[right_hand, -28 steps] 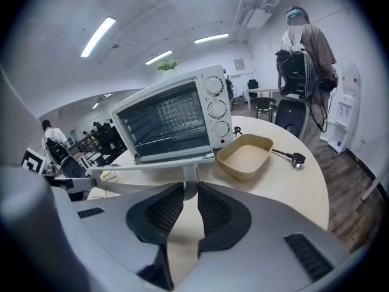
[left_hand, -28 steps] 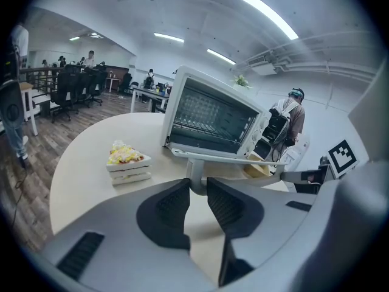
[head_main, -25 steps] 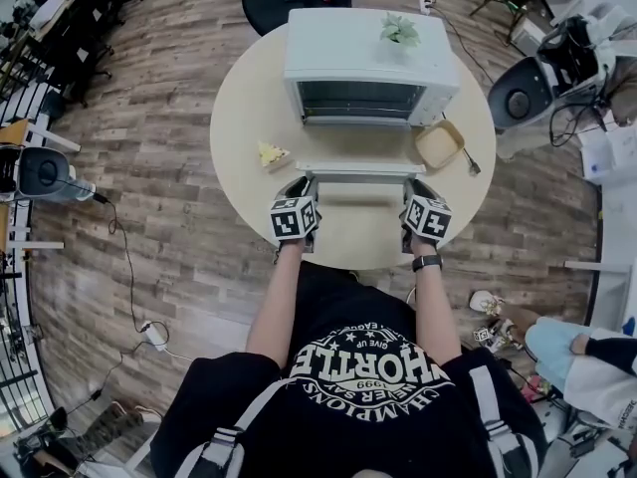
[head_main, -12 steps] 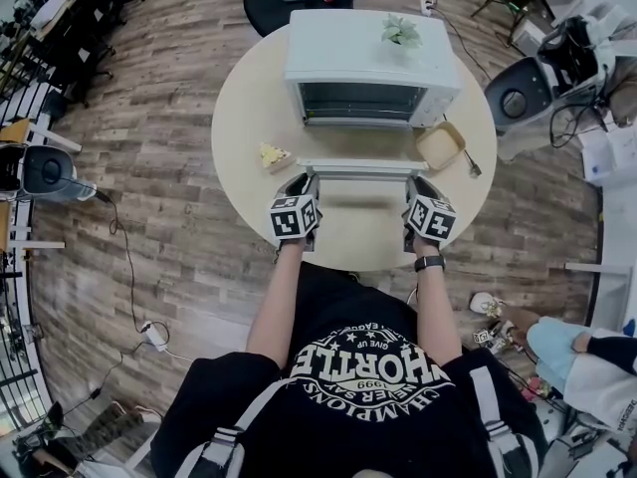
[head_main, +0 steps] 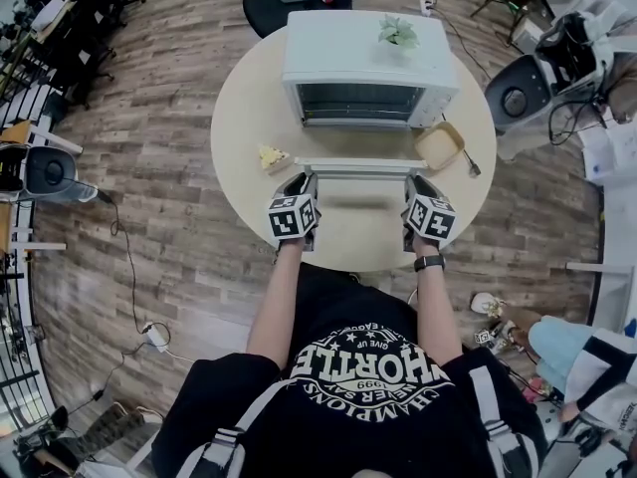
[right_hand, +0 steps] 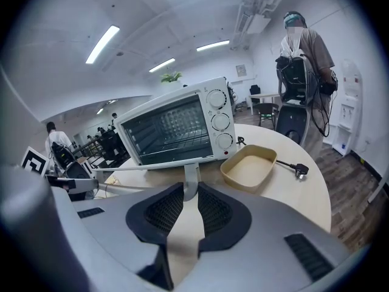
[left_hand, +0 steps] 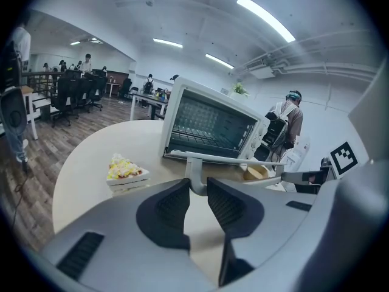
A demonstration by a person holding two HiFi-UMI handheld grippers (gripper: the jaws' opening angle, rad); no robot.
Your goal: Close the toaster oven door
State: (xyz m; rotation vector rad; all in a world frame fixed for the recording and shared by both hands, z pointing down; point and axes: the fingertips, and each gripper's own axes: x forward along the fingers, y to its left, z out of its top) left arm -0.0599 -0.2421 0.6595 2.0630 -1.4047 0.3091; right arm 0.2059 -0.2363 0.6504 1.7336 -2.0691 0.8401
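- Two claws grip one handle. The left claw (left_hand: 196,184) has its ribbed pads pressed on the left upright post of the door handle (left_hand: 193,170), with the post pinched between the tips.
- The right claw (right_hand: 189,190) is clamped the same way on the handle's right post (right_hand: 189,181), one pad on each side.
- From the head view, the left claw (head_main: 304,180) and right claw (head_main: 416,182) sit at the two ends of the handle, level with each other. Both point away from the person toward the oven.
- The handle's bar (right_hand: 158,163) runs side to side, parallel to the oven's front face.
- The door (head_main: 360,164) is open and dropped to roughly level. Its hinge edge is at the oven's base and its free edge, which carries the handle, points toward the person. Its long axis lies left to right across the counter (head_main: 244,108).
- The toaster oven (head_main: 363,43) stands at the far side of the round counter, with its open cavity and wire rack facing the person. Its knobs (right_hand: 219,119) are on the right of its front.
- A small plant (head_main: 399,31) sits on the oven's top.
- A cake slice (head_main: 271,154) on a small plate lies on the counter just left of the door.
- A tan tray (head_main: 439,144) lies just right of the door.
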